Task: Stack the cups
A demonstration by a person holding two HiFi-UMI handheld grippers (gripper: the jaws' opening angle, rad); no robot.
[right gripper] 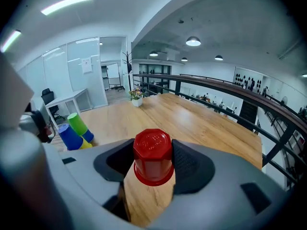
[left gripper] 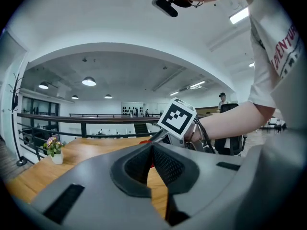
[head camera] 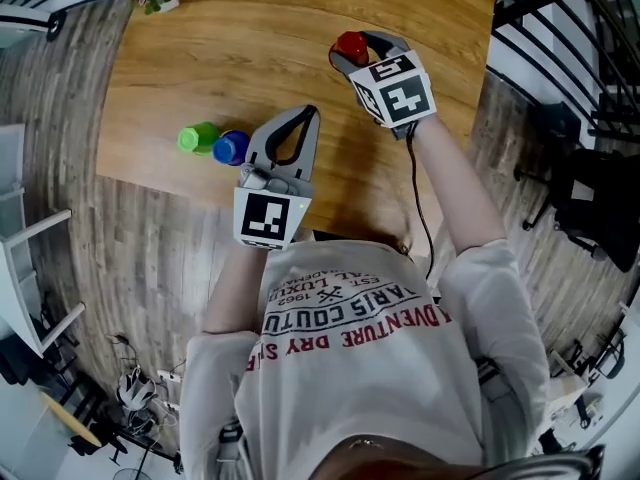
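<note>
wooden desk (head camera: 260, 38). right claw (head camera: 352, 56) over the desk's far right part, clamped on the red cup (right gripper: 153, 157): pads on opposite sides of its wall, octagonal base turned up toward the camera, rim downward; cup looks lifted off the wood. left claw (head camera: 308, 116) closer to the near edge, tips together, nothing between them. green cup (head camera: 197, 138) and blue cup (head camera: 231, 148) lie tipped, touching, by the near edge toward the left corner; a yellow cup (right gripper: 85, 144) shows beneath them. judged: thin moulded plastic, light, smooth, wall likely to flex under a hard squeeze. mid-wall hold suits; rim left free for nesting.
</note>
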